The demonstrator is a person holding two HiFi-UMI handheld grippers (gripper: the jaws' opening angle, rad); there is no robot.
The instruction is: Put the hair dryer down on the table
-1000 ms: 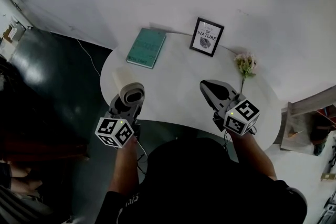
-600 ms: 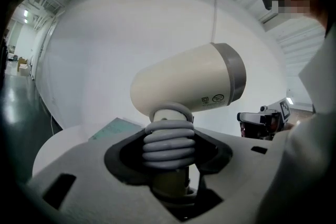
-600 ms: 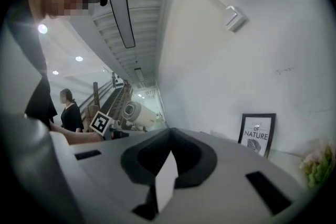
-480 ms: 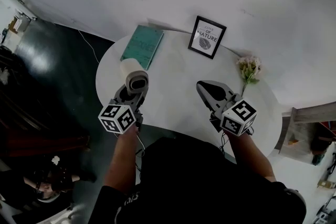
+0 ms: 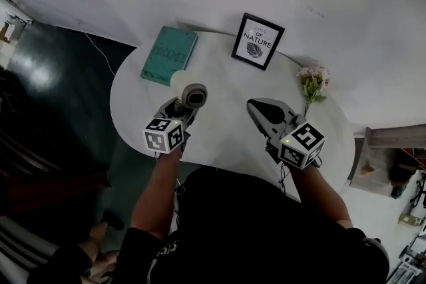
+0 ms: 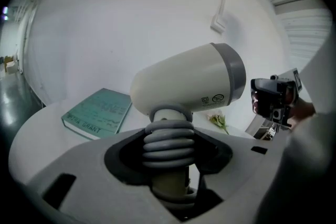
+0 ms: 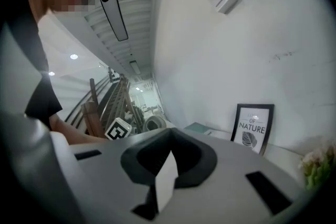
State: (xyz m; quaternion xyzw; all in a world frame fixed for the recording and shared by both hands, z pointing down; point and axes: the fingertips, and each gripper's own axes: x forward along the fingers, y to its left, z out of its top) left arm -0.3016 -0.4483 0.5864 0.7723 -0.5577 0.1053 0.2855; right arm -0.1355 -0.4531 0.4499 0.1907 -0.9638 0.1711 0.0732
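**A:** What's the setting?

**B:** You stand at a round white counter (image 5: 223,86) set against a white wall. A framed print (image 5: 257,41) reading "NATURE" stands at the counter's far edge, so take that print as your mark. Dark floor shows beyond the counter, left of the print.

**A:** What else is near the print?

**B:** A teal book (image 5: 170,55) lies flat to the left of the print. A small sprig of pale flowers (image 5: 314,84) sits to its right.

**A:** And the hair dryer?

**B:** The cream hair dryer (image 5: 192,96) is in your left gripper (image 5: 178,111). It is on your side of the print and to its left, over the counter and nearer you than the book. The jaws are clamped on its handle at the grey ribbed collar. The handle points down and the barrel lies level, with its grey-ringed end turned to the right. I cannot tell whether it touches the counter.

**A:** The other gripper?

**B:** Your right gripper (image 5: 261,111) is on your side of the print, slightly to its right and well apart from the hair dryer. Its jaws are together with nothing between them.
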